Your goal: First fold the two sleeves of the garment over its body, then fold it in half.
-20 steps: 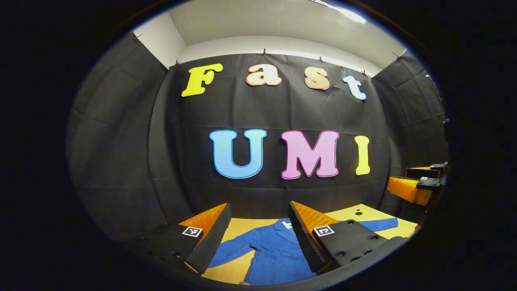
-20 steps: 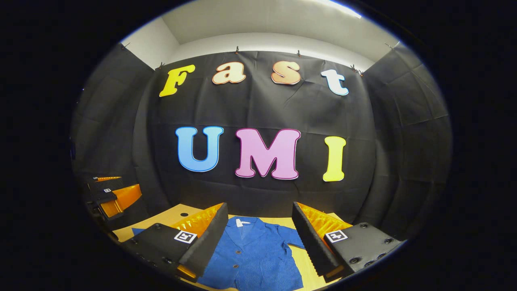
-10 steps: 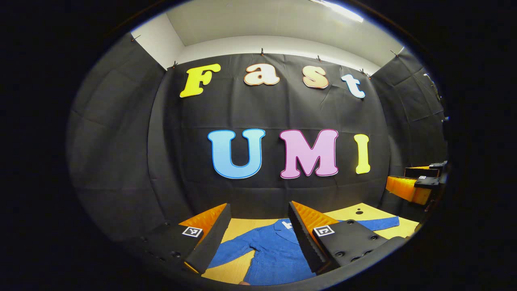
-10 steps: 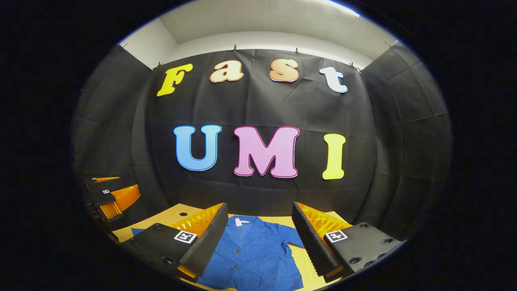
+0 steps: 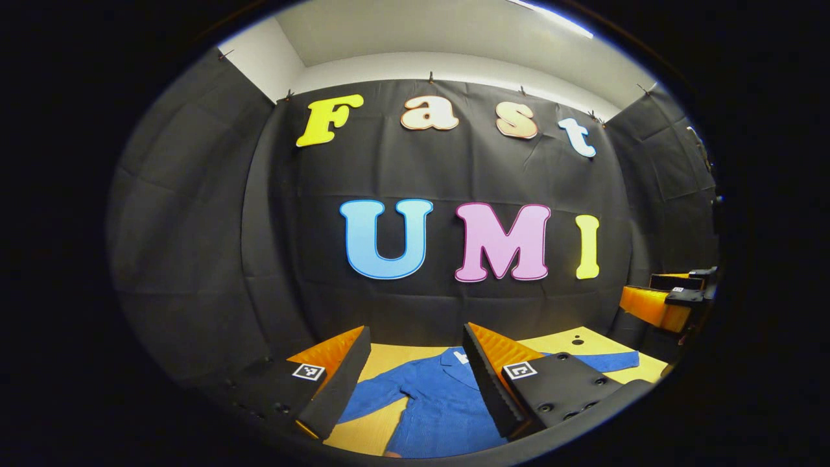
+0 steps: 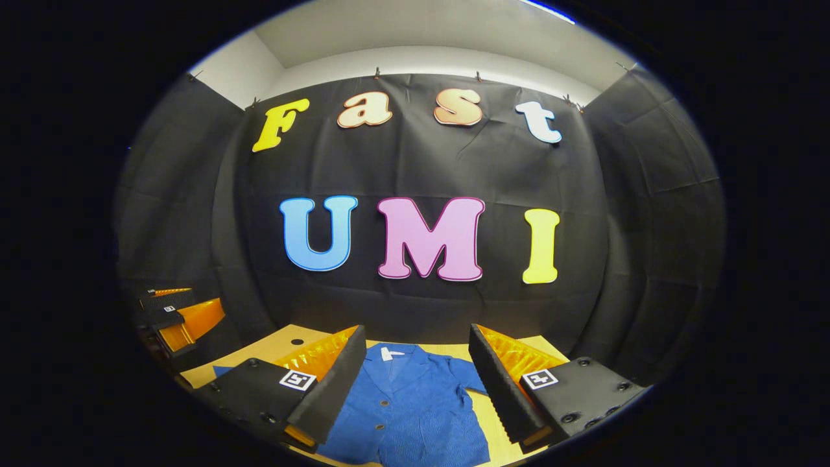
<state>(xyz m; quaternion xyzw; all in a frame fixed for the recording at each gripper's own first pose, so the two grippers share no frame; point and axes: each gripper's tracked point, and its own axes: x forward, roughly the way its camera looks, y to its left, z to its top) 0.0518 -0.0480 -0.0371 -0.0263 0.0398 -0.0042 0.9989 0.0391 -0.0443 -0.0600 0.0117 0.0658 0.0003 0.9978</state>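
Two grippers, left gripper point(image 5: 415, 376) and right gripper point(image 6: 415, 379), jaws wide apart, empty, above blue garment point(image 6: 408, 415) spread flat on yellow table point(image 5: 389, 358); collar tag point(image 6: 388, 353) unreadable.

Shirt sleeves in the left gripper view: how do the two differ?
The near sleeve slants back toward the camera and shows between the open jaws; the far sleeve runs straight out sideways, beyond the jaws. Both are blue, flat on the table, not yet folded.
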